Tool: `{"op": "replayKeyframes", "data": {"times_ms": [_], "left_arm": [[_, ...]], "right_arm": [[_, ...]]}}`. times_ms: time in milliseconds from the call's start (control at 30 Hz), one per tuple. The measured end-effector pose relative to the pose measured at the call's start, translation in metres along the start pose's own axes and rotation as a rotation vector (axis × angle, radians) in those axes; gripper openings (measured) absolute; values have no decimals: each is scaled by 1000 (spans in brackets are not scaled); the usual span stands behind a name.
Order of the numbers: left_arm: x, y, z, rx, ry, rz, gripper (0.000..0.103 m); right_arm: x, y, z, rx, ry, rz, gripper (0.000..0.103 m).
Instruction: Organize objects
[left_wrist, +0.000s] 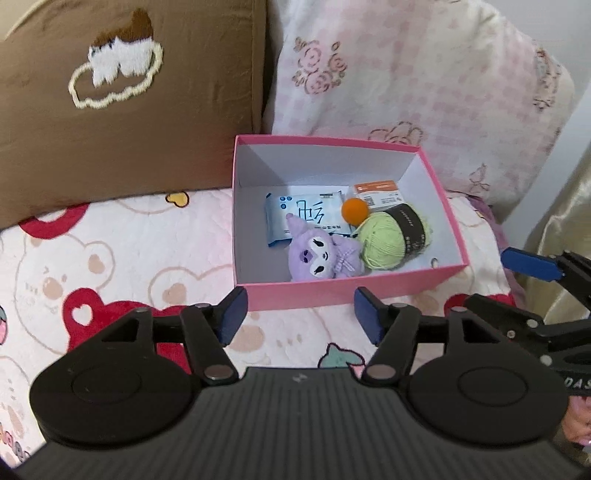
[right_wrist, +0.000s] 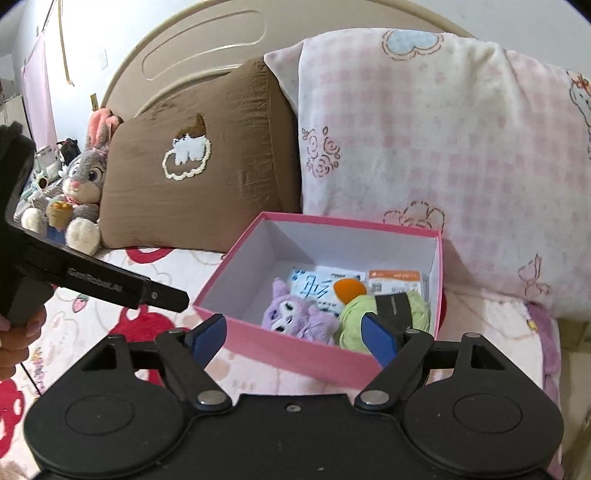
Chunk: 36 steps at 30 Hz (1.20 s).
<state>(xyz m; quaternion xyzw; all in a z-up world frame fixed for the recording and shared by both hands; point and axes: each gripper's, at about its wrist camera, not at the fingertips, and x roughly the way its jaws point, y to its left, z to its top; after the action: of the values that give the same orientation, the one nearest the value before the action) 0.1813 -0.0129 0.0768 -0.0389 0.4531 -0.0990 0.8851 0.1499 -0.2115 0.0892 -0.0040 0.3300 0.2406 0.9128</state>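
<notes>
Left wrist view has my left gripper (left_wrist: 301, 314) open and empty just short of the pink box (left_wrist: 347, 288) on the bed, right gripper (right_wrist: 295, 338) open too, with plush (left_wrist: 317, 254), yarn (left_wrist: 391, 240), ball (left_wrist: 355, 210) and packets (left_wrist: 303, 212) sitting inside

Pretty clearly a home bedroom: bed headboard (right_wrist: 192, 48), brown pillow (right_wrist: 192, 177), pink checked pillow (right_wrist: 443, 147), teddy-print blanket (left_wrist: 110, 251), and a plush bunny (right_wrist: 83, 181).
</notes>
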Motion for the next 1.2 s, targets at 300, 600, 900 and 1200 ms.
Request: {"op": "replayKeyframes", "data": {"times_ms": [300, 600, 900, 1200], "left_arm": [[-39, 0, -19, 6, -35, 26, 74], [-50, -3, -31, 37, -33, 50, 78], [-55, -11, -48, 47, -16, 26, 81], [-57, -14, -61, 19, -32, 111, 98]], "right_arm": [[-25, 13, -14, 8, 7, 2, 90], [-37, 28, -24, 0, 25, 5, 92], [-40, 27, -37, 41, 29, -4, 94], [-37, 33, -46, 38, 42, -42, 95]]}}
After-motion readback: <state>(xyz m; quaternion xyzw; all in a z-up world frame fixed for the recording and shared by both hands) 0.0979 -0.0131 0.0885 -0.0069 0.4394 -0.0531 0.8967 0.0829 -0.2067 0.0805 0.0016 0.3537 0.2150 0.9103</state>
